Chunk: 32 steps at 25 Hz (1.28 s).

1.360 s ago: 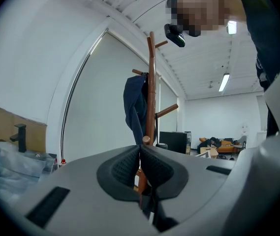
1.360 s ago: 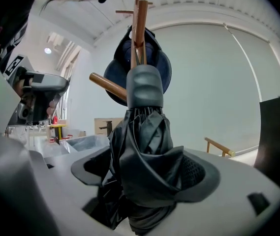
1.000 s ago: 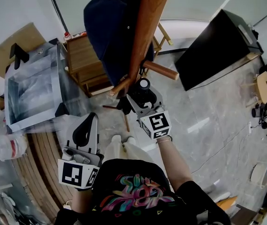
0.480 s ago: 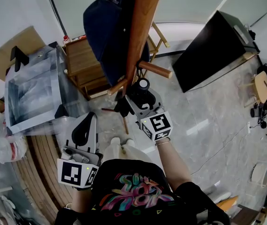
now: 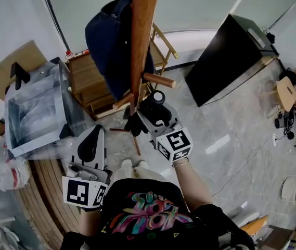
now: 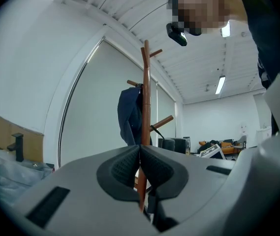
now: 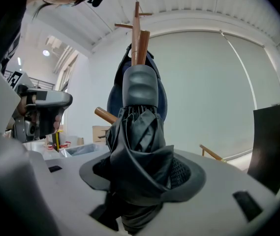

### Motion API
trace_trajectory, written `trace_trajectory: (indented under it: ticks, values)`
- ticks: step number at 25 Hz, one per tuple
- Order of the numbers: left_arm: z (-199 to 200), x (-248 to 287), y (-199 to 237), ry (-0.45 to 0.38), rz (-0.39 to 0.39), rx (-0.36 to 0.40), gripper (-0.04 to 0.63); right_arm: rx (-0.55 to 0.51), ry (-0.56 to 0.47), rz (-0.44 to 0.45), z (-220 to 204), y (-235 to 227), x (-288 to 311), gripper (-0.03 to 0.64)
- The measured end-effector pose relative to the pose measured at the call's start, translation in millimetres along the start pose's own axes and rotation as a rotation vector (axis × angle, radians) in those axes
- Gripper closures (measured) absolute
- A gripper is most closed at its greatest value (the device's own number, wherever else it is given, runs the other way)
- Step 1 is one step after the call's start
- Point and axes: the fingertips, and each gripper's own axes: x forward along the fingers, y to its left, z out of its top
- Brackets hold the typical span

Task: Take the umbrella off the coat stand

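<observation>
The right gripper has its fingers clamped on the folded black umbrella. They have just been closing, with the bunched canopy cloth between them. The umbrella stands upright, grey cap uppermost, just beside the pole of the coat stand and among its lower pegs. No view shows whether a strap holds it on a peg, which is the main worry. If a loop is hooked over the angled peg, a pull straight away from the pole would likely tighten it instead of freeing it. The tall stand could then be dragged along or tipped. The grip is a 2nd concern. The fingers squeeze soft fabric, not the shaft, so the cloth may slide or the umbrella may twist and sag out of the hold once its weight comes free. It could then drop to the floor. The navy jacket hangs on the same stand, just above and behind. A careless sweep of the umbrella or gripper could catch it and pull it down too. The left gripper hangs back from the stand with its fingers together on nothing, so nothing steadies the pole if it starts to rock.
</observation>
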Motion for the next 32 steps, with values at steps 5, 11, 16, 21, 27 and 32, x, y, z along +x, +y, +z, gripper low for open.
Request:
trace_trajectory:
  ticks: [5,11,16,21,27,32]
  values:
    - [8,4,-3,-0.022,-0.028,0.012,0.571,-0.004,-0.031,-0.005,23,4,-13,0.347]
    - [18,10,-16,-0.045,-0.072,0.03,0.571,-0.008,-0.07,-0.022,51,5,-33,0.347]
    - [25,15,-25,-0.062,-0.11,0.036,0.571,0.0,-0.092,-0.046,69,5,-54,0.346]
    - [29,24,-36,-0.076,-0.163,0.035,0.571,-0.015,-0.113,-0.085,83,3,-80,0.347]
    - [28,40,-58,-0.08,-0.245,0.024,0.571,0.014,-0.133,-0.145,92,-5,-120,0.347]
    - [25,52,-80,-0.076,-0.328,0.018,0.571,0.004,-0.128,-0.24,90,-15,-154,0.344]
